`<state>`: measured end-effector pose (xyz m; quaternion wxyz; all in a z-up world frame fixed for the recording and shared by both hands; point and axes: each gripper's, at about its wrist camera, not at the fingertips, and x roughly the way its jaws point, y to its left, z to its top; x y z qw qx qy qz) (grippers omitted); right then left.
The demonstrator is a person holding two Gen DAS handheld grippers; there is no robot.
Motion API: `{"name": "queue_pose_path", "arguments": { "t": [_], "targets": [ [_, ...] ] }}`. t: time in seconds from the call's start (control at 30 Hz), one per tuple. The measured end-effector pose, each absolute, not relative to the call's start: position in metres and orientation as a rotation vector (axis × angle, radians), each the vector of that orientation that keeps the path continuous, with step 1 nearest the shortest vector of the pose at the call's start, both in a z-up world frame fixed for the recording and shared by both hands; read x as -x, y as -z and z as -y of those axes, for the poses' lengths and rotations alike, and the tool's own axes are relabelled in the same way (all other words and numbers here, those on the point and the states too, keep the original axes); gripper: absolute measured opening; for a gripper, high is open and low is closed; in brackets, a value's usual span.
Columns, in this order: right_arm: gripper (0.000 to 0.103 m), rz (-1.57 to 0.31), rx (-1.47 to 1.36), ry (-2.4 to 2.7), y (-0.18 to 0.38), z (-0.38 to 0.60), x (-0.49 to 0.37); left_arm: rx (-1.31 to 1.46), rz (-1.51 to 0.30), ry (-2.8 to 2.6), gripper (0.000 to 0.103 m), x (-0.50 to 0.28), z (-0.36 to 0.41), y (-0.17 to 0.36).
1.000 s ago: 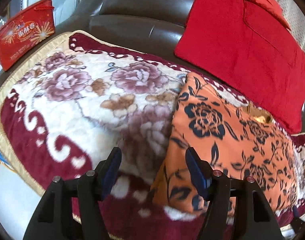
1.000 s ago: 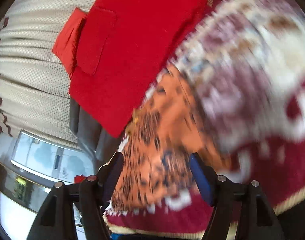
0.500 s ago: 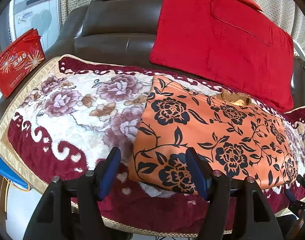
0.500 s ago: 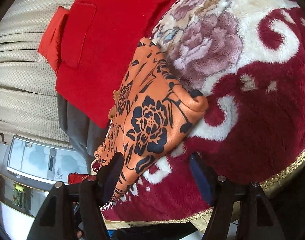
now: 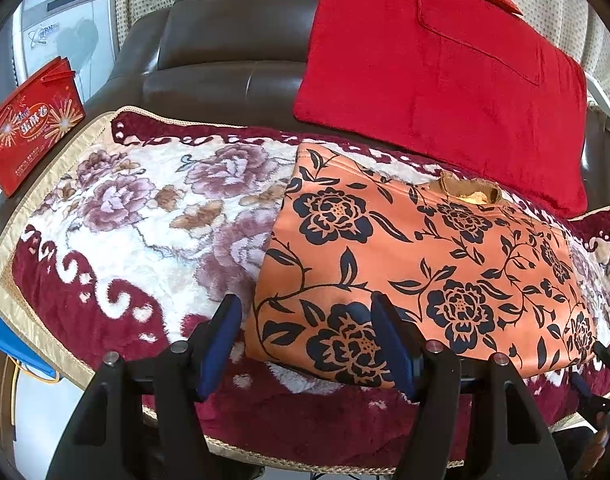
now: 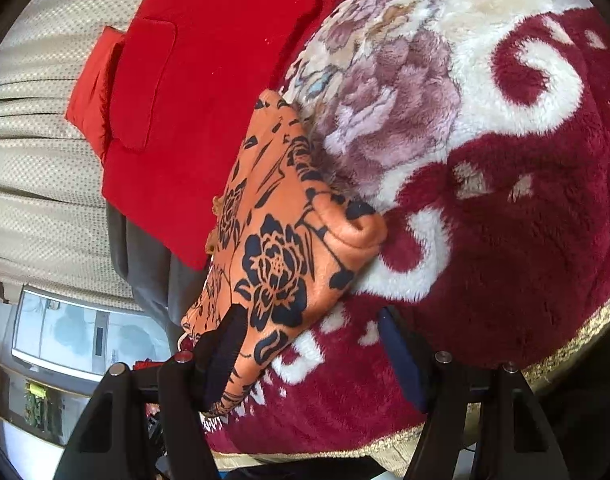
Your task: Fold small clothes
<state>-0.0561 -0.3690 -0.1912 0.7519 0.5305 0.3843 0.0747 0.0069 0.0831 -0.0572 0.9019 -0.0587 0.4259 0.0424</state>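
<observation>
An orange garment with black flowers [image 5: 417, 264] lies folded flat on a floral plush blanket [image 5: 145, 216]. It also shows in the right wrist view [image 6: 281, 240], seen from its end. My left gripper [image 5: 305, 340] is open and empty just in front of the garment's near left corner. My right gripper [image 6: 309, 344] is open and empty at the garment's other end, its left finger [image 6: 225, 344] over the fabric edge, not pinching it.
A red cushion [image 5: 437, 60] leans on the dark leather sofa back [image 5: 225, 60] behind the garment. A red gift box [image 5: 29, 124] stands at the left end of the sofa. The blanket's gold-trimmed front edge [image 5: 305, 462] lies just below my left gripper.
Both grippers have drawn back from the garment, more over the first half second. The garment now lies flat and still. Both stay open.
</observation>
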Motion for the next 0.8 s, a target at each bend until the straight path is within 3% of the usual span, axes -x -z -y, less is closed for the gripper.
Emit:
{"name": "queue_pose_path", "arguments": {
  "t": [0.8],
  "targets": [
    [0.072,-0.797,-1.159,-0.120,0.186,0.369,0.025,0.089,-0.919,-0.073,0.068,-0.026,-0.057,0.073]
  ]
}}
